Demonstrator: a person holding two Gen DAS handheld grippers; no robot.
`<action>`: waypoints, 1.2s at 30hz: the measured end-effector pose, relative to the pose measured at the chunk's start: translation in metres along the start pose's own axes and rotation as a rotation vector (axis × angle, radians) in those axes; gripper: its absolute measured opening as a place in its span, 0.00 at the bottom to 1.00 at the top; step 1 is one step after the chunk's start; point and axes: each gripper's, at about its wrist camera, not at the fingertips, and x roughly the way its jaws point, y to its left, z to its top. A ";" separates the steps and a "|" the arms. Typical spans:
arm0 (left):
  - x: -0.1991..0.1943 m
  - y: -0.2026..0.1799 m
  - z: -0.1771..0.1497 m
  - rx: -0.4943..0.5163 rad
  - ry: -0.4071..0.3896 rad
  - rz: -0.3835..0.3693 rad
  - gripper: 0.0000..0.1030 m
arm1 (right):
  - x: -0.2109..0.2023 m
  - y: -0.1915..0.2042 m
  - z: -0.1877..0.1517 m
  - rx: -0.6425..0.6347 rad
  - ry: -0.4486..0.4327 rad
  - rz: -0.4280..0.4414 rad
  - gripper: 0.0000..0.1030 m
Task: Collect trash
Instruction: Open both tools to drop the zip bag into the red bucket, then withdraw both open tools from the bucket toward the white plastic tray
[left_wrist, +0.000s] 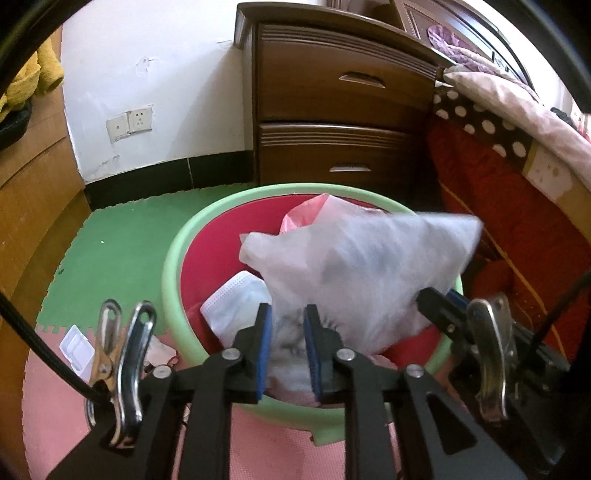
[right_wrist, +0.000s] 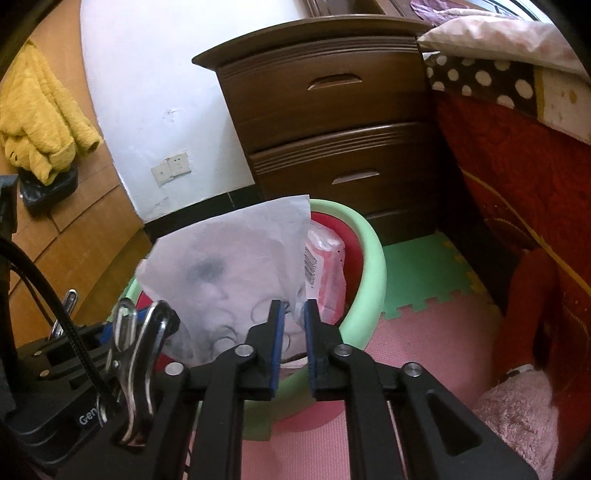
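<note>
Left wrist view looks down past the left gripper (left_wrist: 288, 325) into a round bin (left_wrist: 173, 254) with a pale green rim and a red inside, which fills the middle of the frame. A sheet of white paper (left_wrist: 354, 266), smudged grey and blurred, hangs over the bin's right half; its lower edge sits in the gap between the blue pads (left_wrist: 265, 350), which stand slightly apart and do not visibly press on it. At the lower right the right gripper (left_wrist: 443, 306) comes in beside the same sheet. Inside the bin lie a white face mask (left_wrist: 236, 299) and a pink plastic bag (left_wrist: 306, 214) (the bag near the far rim). A small white wrapper (left_wrist: 75, 350) lies on the pink floor mat (left_wrist: 48, 398) at the lower left, outside the bin.

From the right wrist view, the paper (right_wrist: 229, 266) rises in the centre-left over the bin (right_wrist: 369, 273), and its crumpled lower corner lies between the right gripper's (right_wrist: 293, 321) narrowly parted pads; whether they touch it I cannot tell. The pink bag (right_wrist: 327, 277) shows a barcode. A dark wooden nightstand (right_wrist: 325, 122) stands behind the bin, a bed with red cover (right_wrist: 517, 177) at the right, and a yellow garment (right_wrist: 37, 118) at the upper left.
</note>
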 end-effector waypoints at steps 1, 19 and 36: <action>-0.001 0.000 0.000 0.003 -0.002 -0.005 0.27 | 0.001 -0.001 0.000 0.009 -0.001 0.003 0.18; -0.025 0.009 0.002 -0.020 -0.041 0.024 0.38 | -0.016 -0.011 0.005 0.096 -0.094 0.049 0.33; -0.077 0.140 -0.018 -0.167 -0.034 0.293 0.38 | -0.026 0.040 -0.013 -0.065 -0.106 0.166 0.33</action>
